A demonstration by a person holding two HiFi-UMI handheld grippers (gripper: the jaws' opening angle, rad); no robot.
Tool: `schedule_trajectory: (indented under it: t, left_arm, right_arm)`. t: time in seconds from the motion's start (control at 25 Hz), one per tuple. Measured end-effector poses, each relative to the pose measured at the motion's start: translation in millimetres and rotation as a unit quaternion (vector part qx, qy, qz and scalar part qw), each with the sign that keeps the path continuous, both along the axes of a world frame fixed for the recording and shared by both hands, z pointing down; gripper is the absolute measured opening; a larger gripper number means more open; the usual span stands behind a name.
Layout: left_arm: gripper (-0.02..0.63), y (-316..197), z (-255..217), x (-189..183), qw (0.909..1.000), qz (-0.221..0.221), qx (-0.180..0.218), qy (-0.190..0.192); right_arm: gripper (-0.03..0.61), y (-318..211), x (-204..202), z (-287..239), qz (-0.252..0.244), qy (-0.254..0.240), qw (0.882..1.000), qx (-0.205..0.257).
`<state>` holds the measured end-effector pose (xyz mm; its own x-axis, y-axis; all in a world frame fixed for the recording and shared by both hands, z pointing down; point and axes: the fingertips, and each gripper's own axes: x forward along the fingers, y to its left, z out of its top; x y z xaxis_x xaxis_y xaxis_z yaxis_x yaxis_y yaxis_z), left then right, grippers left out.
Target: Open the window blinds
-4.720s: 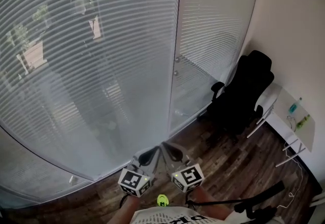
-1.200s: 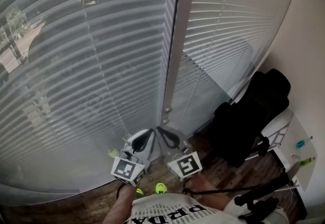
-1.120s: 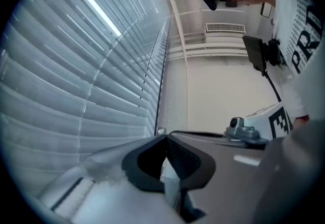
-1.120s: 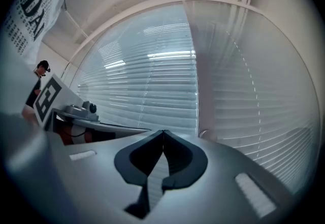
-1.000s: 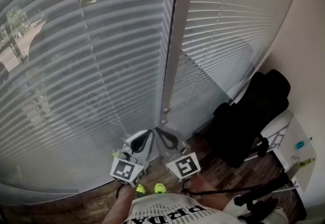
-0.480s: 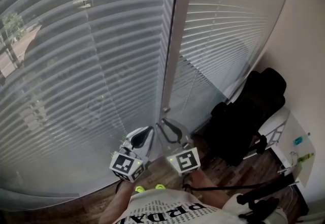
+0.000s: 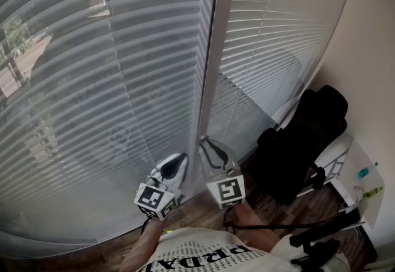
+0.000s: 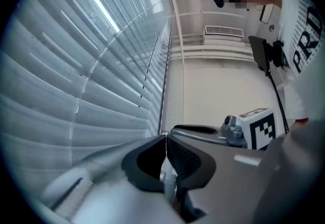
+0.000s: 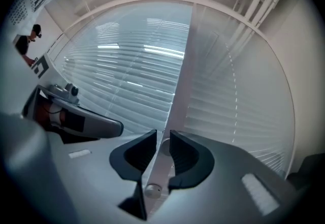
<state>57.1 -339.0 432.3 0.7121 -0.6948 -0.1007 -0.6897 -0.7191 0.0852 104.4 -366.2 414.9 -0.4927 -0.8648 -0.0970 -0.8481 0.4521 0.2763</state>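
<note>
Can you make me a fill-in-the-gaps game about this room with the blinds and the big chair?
1. The office chair near the wall is coloured ___.
2. The floor under it is made of ___.
3. Open or shut? The jaws of the left gripper are ___.

Missing words: black; wood; shut.

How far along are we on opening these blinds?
Done: outside shows through the left blind. In hand: left gripper shut, right gripper closing its jaws at the frame post, nothing seen between them. Left: right blind looks mostly closed; both hang lowered.
</note>
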Motion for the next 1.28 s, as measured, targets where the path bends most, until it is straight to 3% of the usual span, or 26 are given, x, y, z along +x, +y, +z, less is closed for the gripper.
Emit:
schedule_trajectory:
  t: [0.16,0.6,1.28]
  left_arm:
    - [-0.003,-2.2,-2.1,-1.1,1.0,0.0,0.003,0.0]
    - [-0.003,-8.4,1.1,-0.3,1.0,-0.007,-0.003,0.002]
    - [-0.006,-11.4,5.7,6.0,0.9999,0.005,-0.009,0.004]
  right_arm:
    - [0.124,-10.0,2.3,1.7,0.006,0.016,1.0,0.004]
    - [0.143,-26.0,1.3,14.1,0.004,0.063,0.998,-0.018]
    - [0.133,-30.3,3.0,17.6,-0.013,0.01,0.999,-0.042]
